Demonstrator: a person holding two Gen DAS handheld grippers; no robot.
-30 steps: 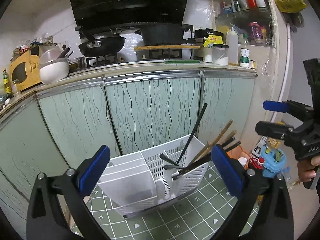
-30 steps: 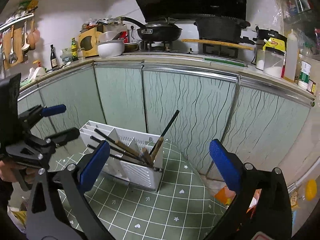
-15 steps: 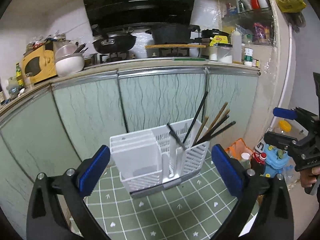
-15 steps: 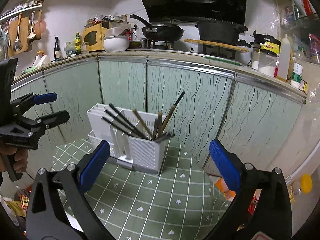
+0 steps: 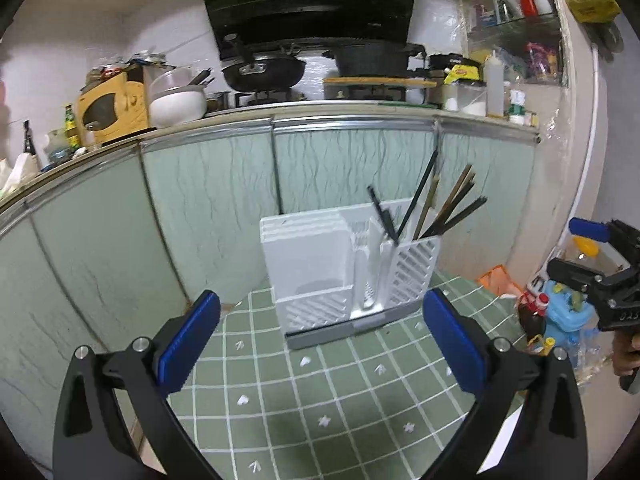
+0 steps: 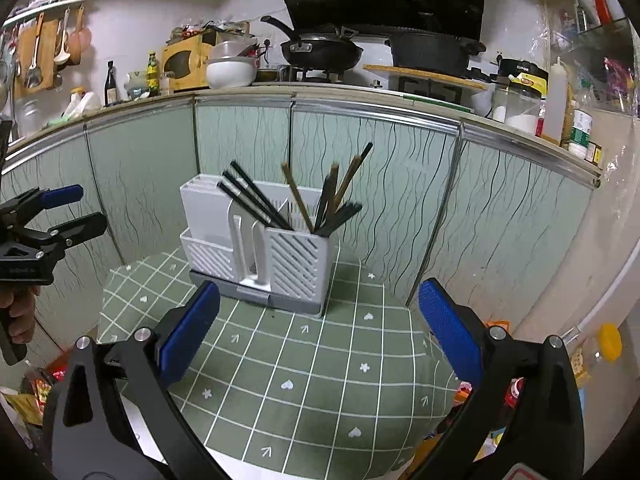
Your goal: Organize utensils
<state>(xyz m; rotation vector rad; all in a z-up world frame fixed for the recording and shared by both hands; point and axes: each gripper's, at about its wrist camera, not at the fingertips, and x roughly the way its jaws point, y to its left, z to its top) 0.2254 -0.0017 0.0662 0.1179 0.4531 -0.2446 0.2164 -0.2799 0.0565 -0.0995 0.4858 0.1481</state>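
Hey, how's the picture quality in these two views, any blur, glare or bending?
Left wrist view: heavy fisheye bending of the counter edge, slight motion blur on the white utensil holder, dark vignette corners. Right wrist view: sharper on the chopsticks, same curved cabinets, glare on the plastic sheet at upper right.

1. White slatted utensil holder [image 6: 256, 248] on a grey base.
2. Black and brown chopsticks [image 6: 332, 200].
3. Green tablecloth [image 6: 320, 368], white grid with hearts and arrows.
4. Pale green cabinet doors [image 5: 208, 200], dark wavy lines.
5. Blue finger pads [image 6: 448, 328].
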